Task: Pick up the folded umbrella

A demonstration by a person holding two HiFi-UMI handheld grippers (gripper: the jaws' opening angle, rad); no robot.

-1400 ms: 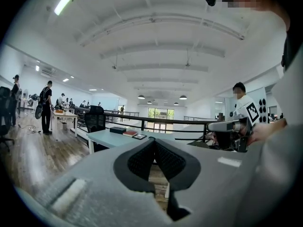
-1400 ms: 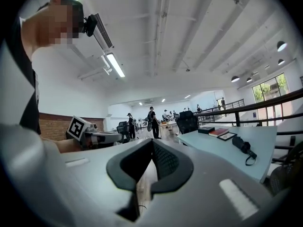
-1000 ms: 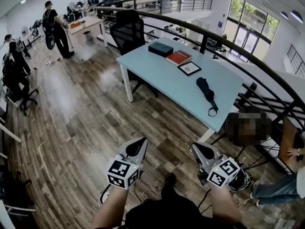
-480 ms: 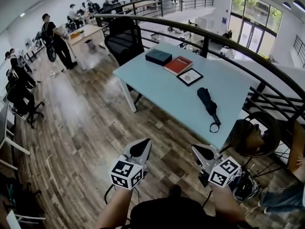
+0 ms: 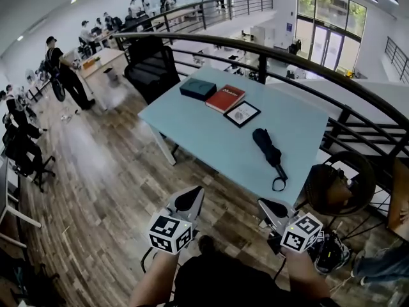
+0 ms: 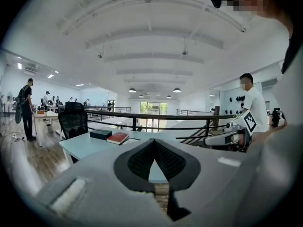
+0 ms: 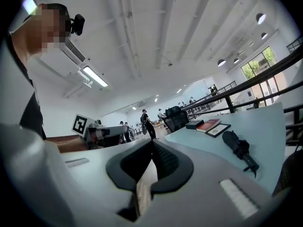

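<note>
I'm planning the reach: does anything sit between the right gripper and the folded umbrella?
Nothing visible does. From the right gripper, only floor and bare table precede the umbrella; book, frame and box lie beyond it.

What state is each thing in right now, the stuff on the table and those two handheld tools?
Umbrella: folded, lying on the table, untouched.
Red book: closed, flat.
Dark box: closed.
Picture frame: lying flat.
Left tool: shut, empty.
Right tool: shut, empty.
</note>
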